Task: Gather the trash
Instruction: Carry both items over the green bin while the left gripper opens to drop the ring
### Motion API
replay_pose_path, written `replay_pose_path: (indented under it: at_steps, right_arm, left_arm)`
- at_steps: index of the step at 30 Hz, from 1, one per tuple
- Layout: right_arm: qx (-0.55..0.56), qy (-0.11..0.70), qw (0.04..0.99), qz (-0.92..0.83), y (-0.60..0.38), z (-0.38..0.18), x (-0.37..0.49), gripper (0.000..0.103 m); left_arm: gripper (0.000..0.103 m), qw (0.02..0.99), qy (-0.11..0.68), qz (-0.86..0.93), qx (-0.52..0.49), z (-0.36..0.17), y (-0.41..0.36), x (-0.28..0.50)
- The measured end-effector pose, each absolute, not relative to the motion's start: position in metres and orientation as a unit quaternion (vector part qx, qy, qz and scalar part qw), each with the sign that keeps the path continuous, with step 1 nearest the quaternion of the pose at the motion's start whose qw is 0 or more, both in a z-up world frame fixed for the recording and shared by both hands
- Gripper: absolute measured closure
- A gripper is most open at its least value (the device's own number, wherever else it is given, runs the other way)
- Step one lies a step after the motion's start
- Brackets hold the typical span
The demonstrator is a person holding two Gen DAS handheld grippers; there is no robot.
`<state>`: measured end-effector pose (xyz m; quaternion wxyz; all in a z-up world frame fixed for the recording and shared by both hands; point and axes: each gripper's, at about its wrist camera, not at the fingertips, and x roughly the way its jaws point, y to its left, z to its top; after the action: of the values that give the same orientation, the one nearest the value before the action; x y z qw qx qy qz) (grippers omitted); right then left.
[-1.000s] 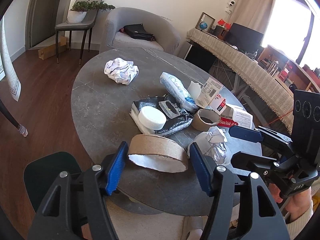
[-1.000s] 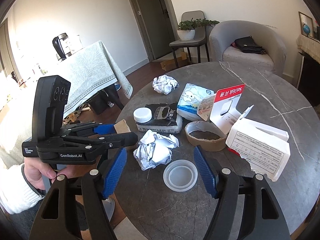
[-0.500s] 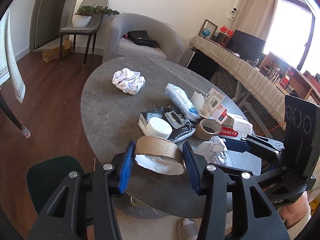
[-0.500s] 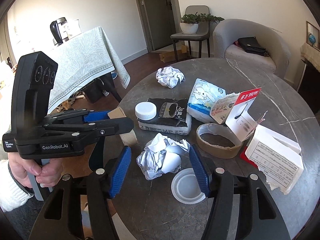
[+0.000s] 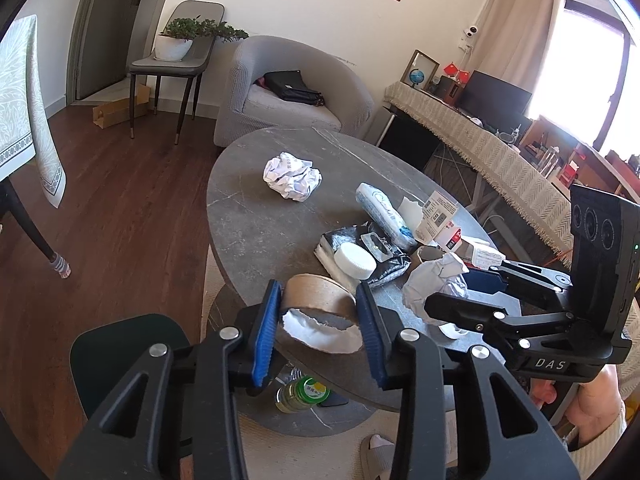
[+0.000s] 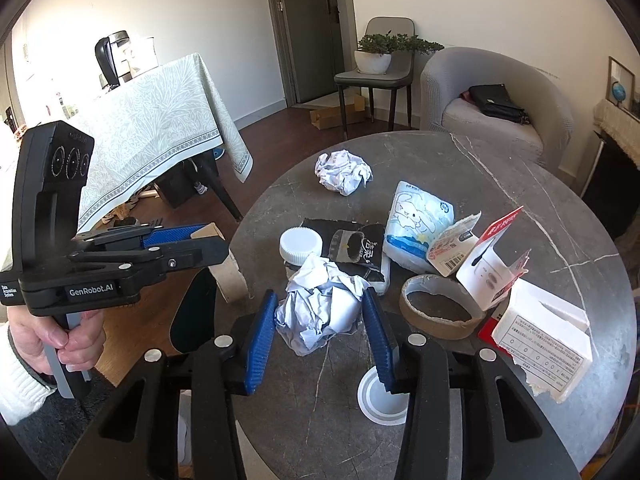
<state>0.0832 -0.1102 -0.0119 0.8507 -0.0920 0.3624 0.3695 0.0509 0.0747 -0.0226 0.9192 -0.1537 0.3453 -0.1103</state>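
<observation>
My left gripper [image 5: 318, 292] has its blue pads against both sides of a brown cardboard tape ring [image 5: 316, 304] with a torn white lining, and its jaws are closing. The ring hangs at the near edge of the grey round table [image 5: 248, 216]. In the right wrist view the ring [image 6: 230, 276] shows under the left gripper [image 6: 212, 240], past the table's rim. My right gripper [image 6: 319, 300] is closing on a crumpled white paper ball [image 6: 320, 312], with its pads pressing the ball's sides. From the left wrist view, that ball [image 5: 432, 284] sits between the right gripper's [image 5: 452, 292] fingers.
On the table lie another paper ball [image 6: 342, 172], a white-capped jar [image 6: 300, 246], a black packet [image 6: 352, 244], a tissue pack [image 6: 416, 224], card packaging [image 6: 492, 256], a second tape ring [image 6: 436, 312], a torn white box [image 6: 544, 340] and a clear lid [image 6: 380, 400]. A green-capped bottle [image 5: 304, 392] stands below.
Both grippers have narrowed onto their objects and drawn back toward the near edge. The tape ring and the paper ball have come along with them, and the ball now covers the jar's base.
</observation>
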Motion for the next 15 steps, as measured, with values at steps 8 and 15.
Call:
replay_pose_path:
  at_steps: [8,15]
  right_arm:
    - [-0.098,0.353,0.843,0.394,-0.070,0.000,0.076,0.059]
    - [-0.091,0.349,0.833,0.420,-0.032,0.006,0.072,0.059]
  left_arm:
    - [0.064,0.924,0.334,-0.088,-0.165,-0.016,0.110,0.037]
    - [0.065,0.919,0.354,-0.052,-0.166,-0.031,0.150,0.028]
